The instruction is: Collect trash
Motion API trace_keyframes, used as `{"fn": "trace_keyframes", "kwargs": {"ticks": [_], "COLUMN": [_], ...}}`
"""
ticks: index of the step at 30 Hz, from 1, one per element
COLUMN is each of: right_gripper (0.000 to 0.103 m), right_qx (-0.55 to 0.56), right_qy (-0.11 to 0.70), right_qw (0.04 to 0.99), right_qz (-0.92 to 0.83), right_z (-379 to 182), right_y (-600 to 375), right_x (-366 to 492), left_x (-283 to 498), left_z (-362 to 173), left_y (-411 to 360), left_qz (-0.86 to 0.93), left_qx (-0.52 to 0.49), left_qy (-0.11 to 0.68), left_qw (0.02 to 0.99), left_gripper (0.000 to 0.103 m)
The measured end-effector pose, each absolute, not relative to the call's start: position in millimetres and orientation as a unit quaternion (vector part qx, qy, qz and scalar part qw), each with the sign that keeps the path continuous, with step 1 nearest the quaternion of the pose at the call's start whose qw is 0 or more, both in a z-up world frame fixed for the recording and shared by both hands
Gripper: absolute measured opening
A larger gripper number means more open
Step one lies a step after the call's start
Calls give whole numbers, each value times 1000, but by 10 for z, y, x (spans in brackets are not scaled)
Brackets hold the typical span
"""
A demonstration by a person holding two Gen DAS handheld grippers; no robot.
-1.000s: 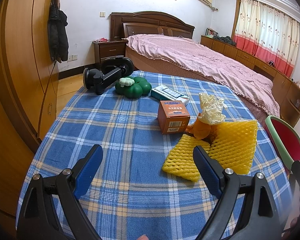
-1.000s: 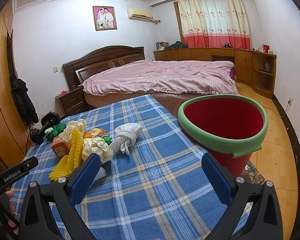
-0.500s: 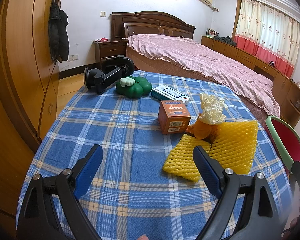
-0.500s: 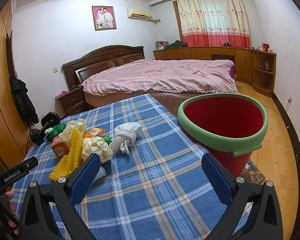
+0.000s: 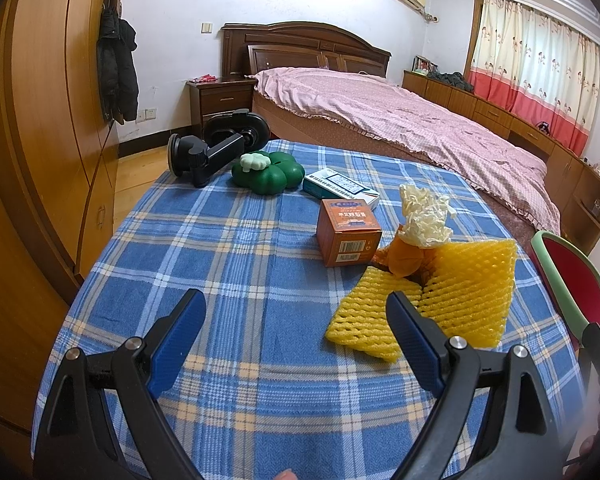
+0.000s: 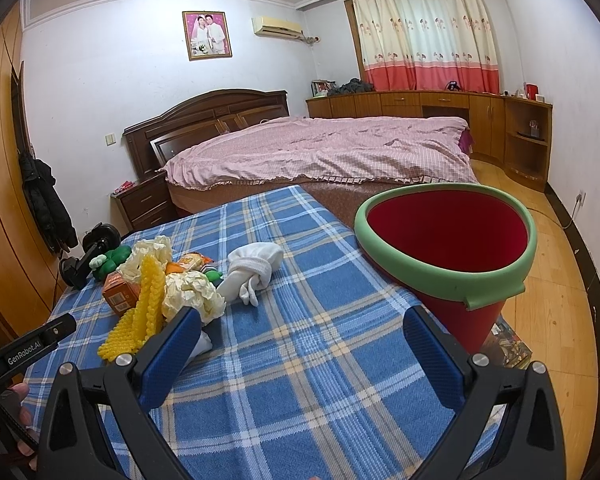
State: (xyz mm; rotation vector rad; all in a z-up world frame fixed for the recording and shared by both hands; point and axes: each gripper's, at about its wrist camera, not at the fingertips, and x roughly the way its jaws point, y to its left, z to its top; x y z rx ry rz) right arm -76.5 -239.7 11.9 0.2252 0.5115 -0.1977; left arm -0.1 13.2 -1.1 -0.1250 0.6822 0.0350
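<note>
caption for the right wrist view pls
Open right gripper above a blue plaid tablecloth, trash pile left, empty red bin right.

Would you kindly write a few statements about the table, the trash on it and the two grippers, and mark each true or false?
1. Both grippers hold something. False: the left gripper and the right gripper are open and hold nothing.
2. The red bucket has a green rim. True.
3. The yellow foam net lies inside the bucket. False: it lies on the blue plaid tablecloth, and nothing shows inside the bucket.
4. The orange box stands on the table between the foam net and the green clover-shaped object. True.
5. The white sock hangs over the bucket's rim. False: it lies on the cloth, apart from the bucket.
</note>
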Motion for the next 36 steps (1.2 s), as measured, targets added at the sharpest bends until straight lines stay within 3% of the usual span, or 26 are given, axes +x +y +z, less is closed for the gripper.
{"fn": "trace_keyframes", "kwargs": {"ticks": [19,36], "right_gripper": [103,103], "right_qx": [117,137], "right_qy": [299,395], "right_qw": [945,907], "right_qz": [-66,-50], "right_z": [178,43], "right_y": [-2345,-2522], "right_x": [-407,528], "left_x": [406,1118], "left_z": [59,-104], "left_y": [36,-64], "left_qz": [-7,8], "left_qx": [-53,-55], "left_qy": [364,406], "left_qw": [930,912], "left_gripper": [91,90]}}
